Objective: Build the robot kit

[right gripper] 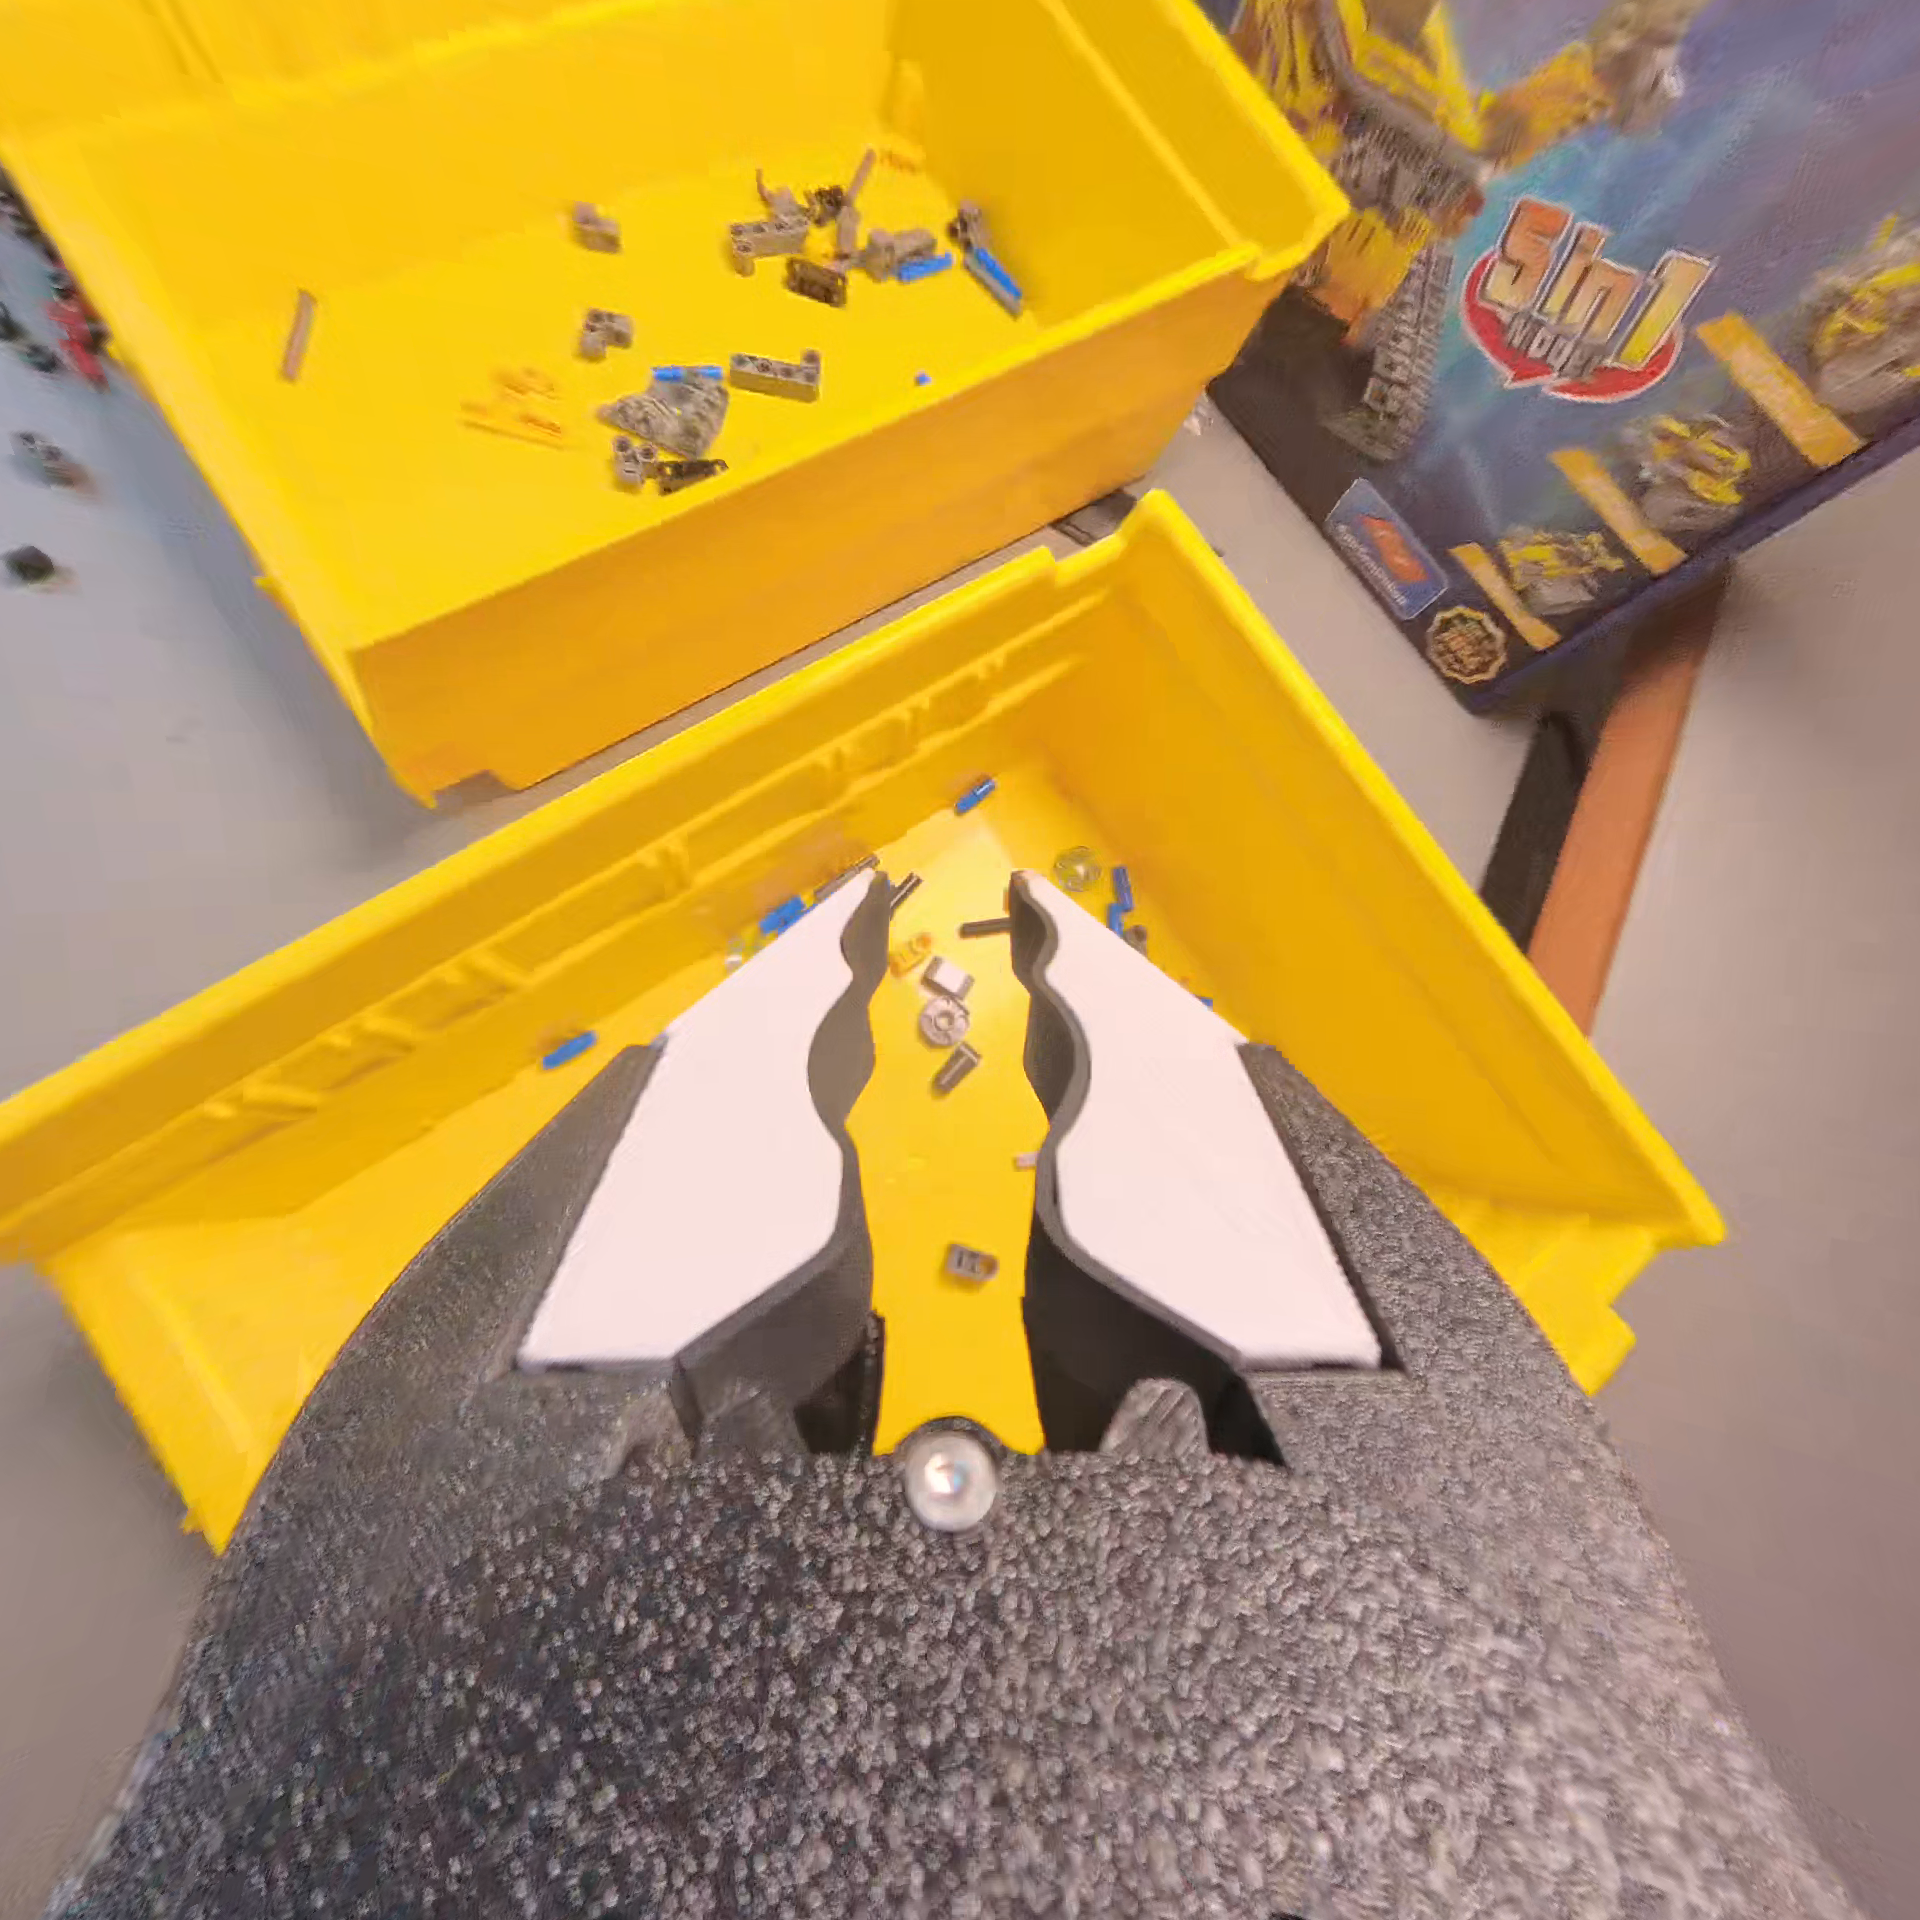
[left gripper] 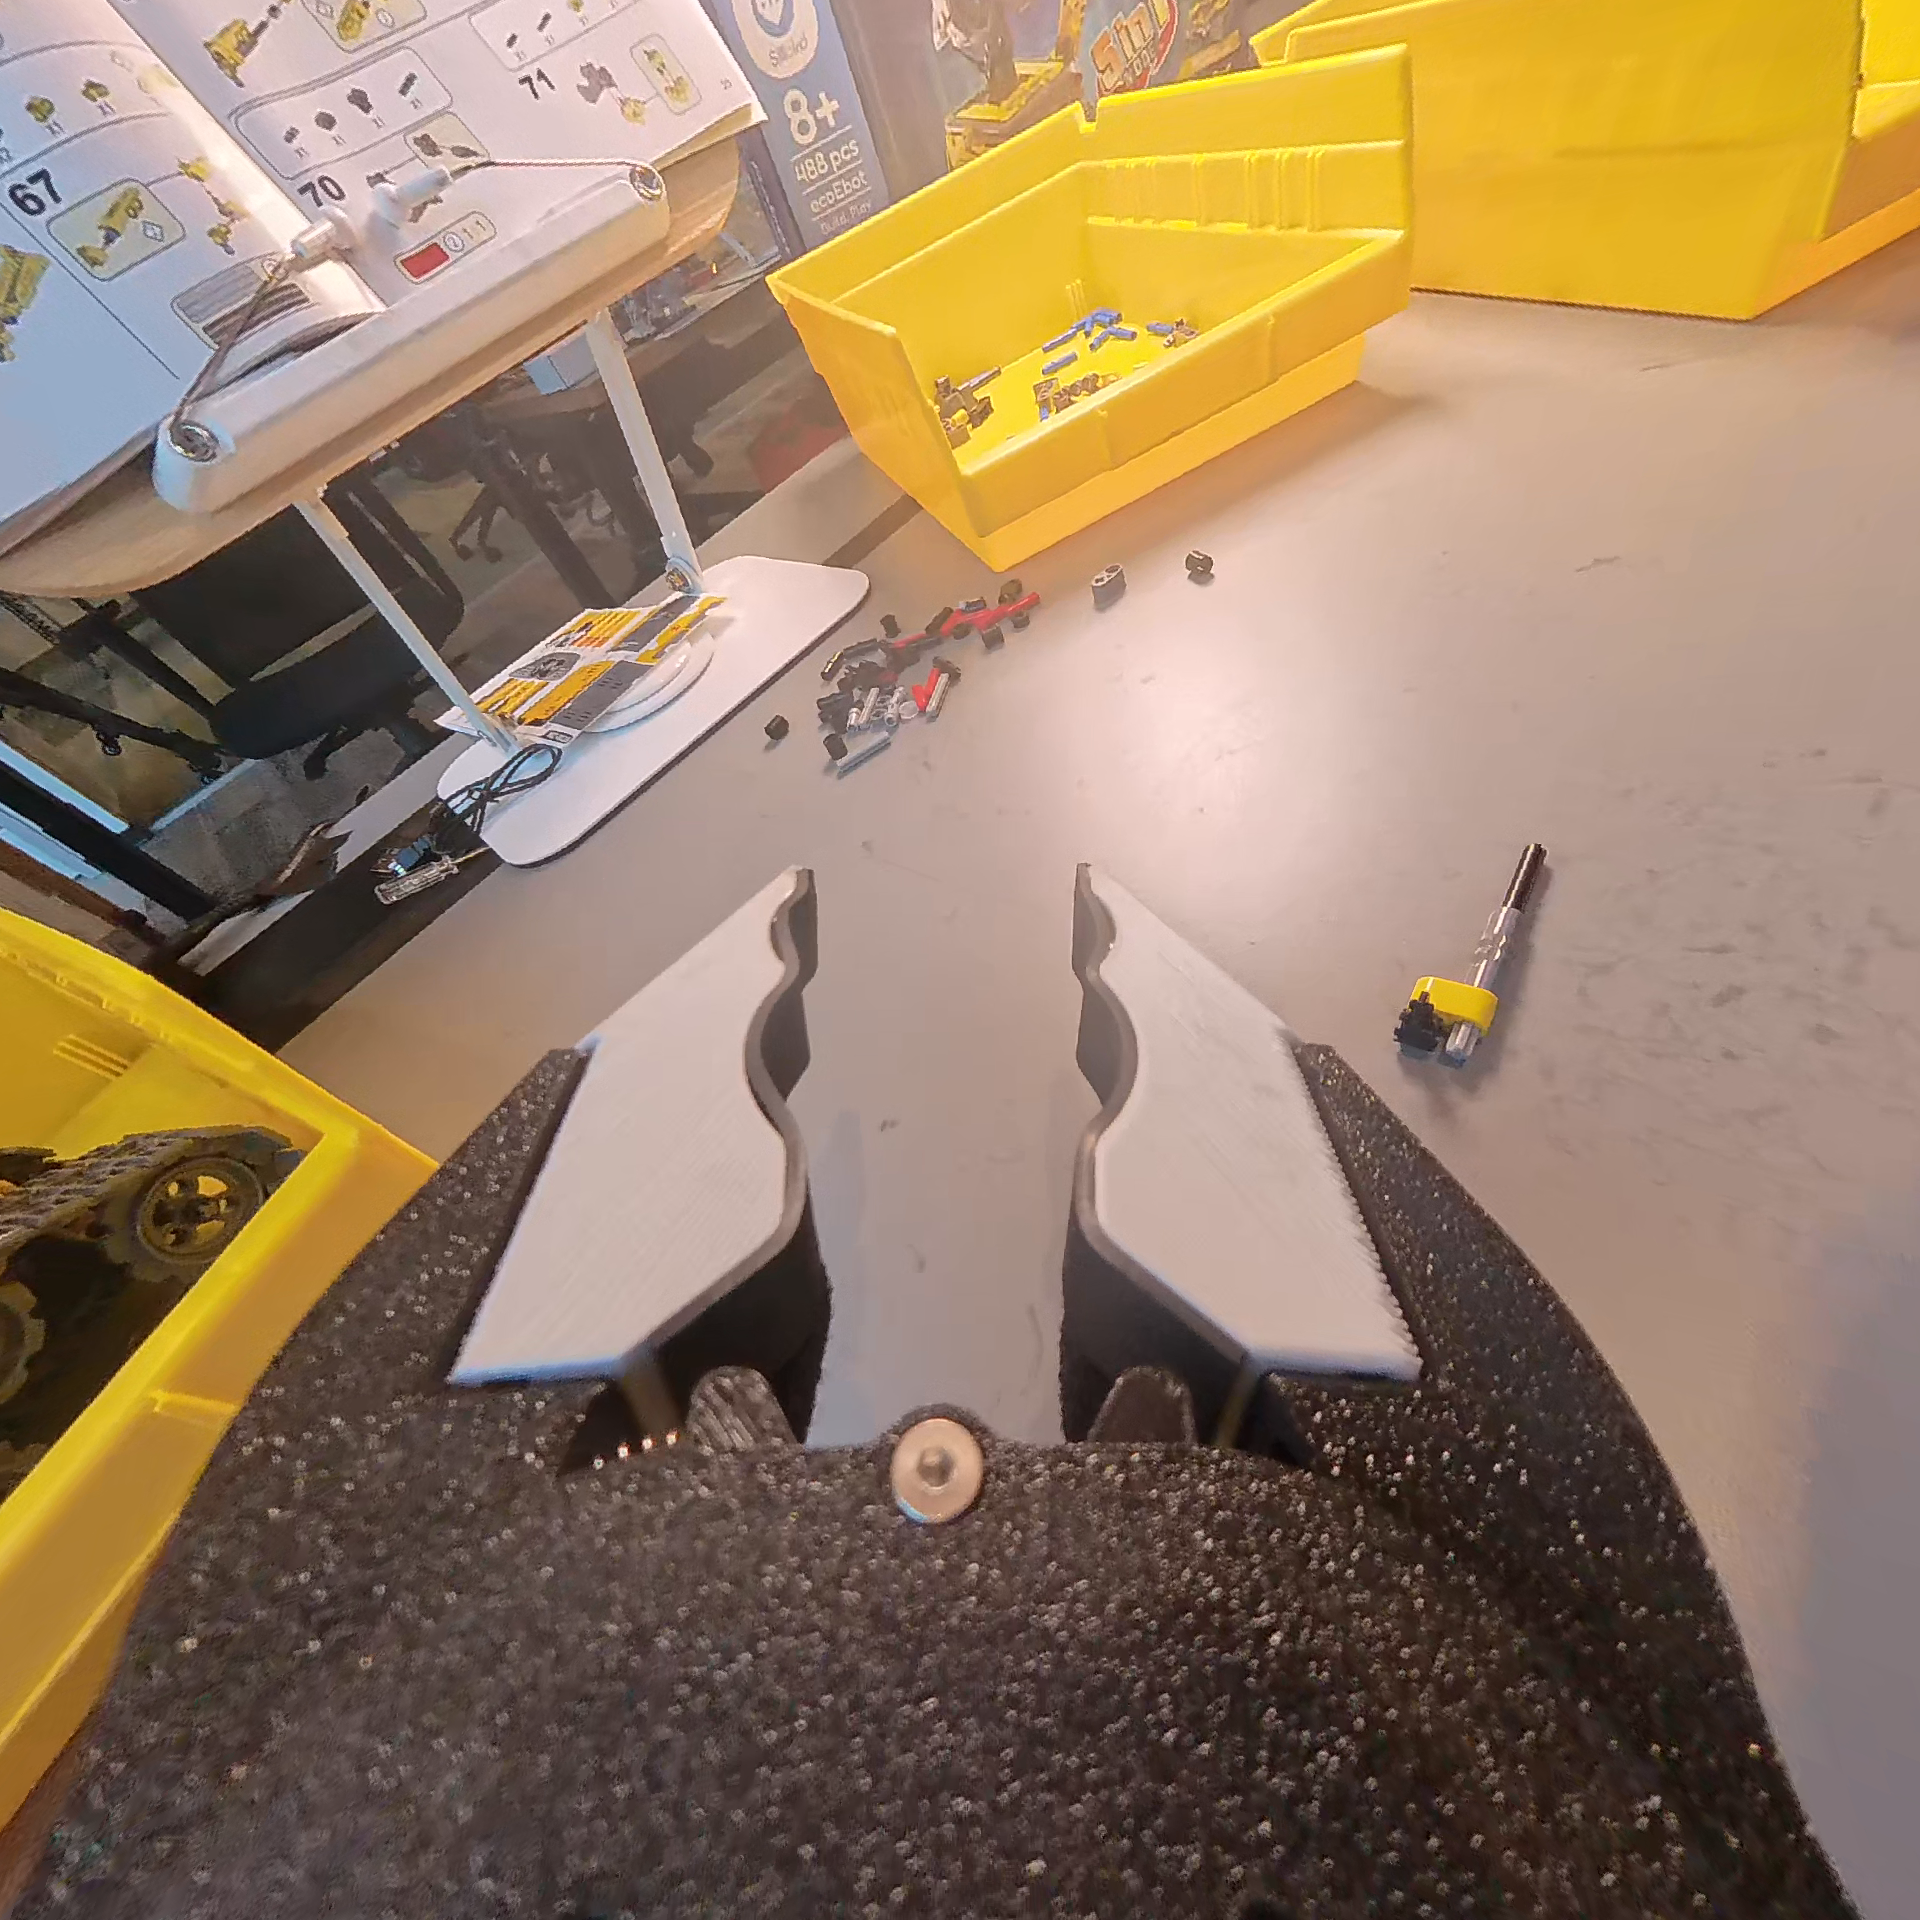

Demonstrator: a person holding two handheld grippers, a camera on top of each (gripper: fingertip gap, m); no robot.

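Your left hand-held gripper (left gripper: 943, 883): released, empty, over bare table (left gripper: 1455, 727) | your right hand-held gripper (right gripper: 945, 883): released, inside near yellow bin (right gripper: 1299, 831) above small parts (right gripper: 943, 1023).

Bins and loose parts lying about the desk (left gripper: 1455, 727)

A bin (left gripper: 1299, 343) is sitting behind the loose parts (left gripper: 904, 665); a lamp (left gripper: 665, 686) is standing to their left, an axle (left gripper: 1475, 966) lying to their right.

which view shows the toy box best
The right wrist view: the toy box fills its upper right corner, front artwork facing the camera. The left wrist view catches only part of the toy box, behind a yellow bin.
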